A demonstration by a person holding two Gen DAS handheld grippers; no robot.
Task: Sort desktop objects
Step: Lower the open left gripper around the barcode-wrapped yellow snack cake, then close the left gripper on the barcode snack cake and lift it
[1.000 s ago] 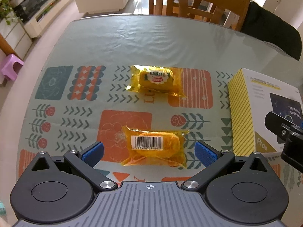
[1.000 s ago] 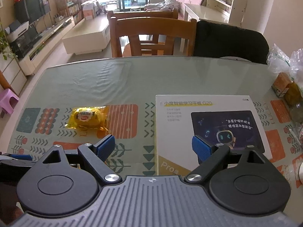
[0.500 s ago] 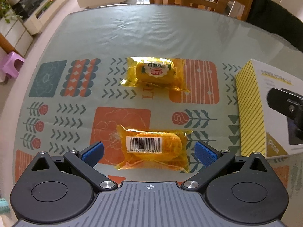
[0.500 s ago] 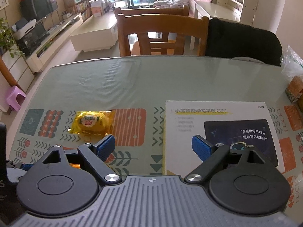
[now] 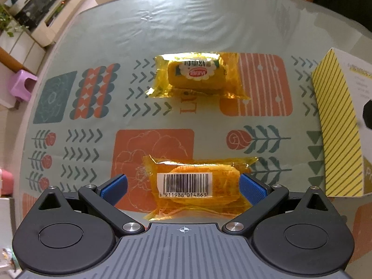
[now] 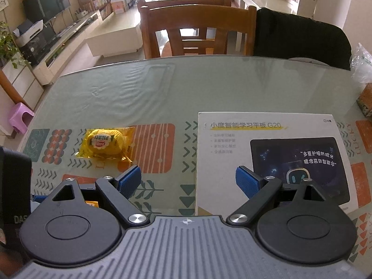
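- The snack packet with the barcode (image 5: 193, 183) is seen lying flat on the desk (image 5: 186, 23), barcode side up, just in front of the white tablet box's (image 5: 337, 125) yellow-striped side and to that box's left.
- A second snack packet (image 5: 197, 76), label side up, is found farther back on the desk, also left of the white tablet box and apart from it.
- The left hand-held gripper (image 5: 183, 186) is spread wide, with one blue pad (image 5: 114, 187) left of the barcode packet and the other close against its right end; nothing is clamped.
- The right hand-held gripper (image 6: 188, 180) is likewise held wide and empty, above the left edge of the white tablet box (image 6: 267, 158).
- The step in hand is judged to be a grasp of the barcode packet by the left hand-held gripper.
- For that grasp, the pads would need to be lowered to the packet's level and closed across its length, gently, since the wrapper looks thin and crinkly.
- Where the packet belongs is not settled by the views; no bin or tray can be made out.
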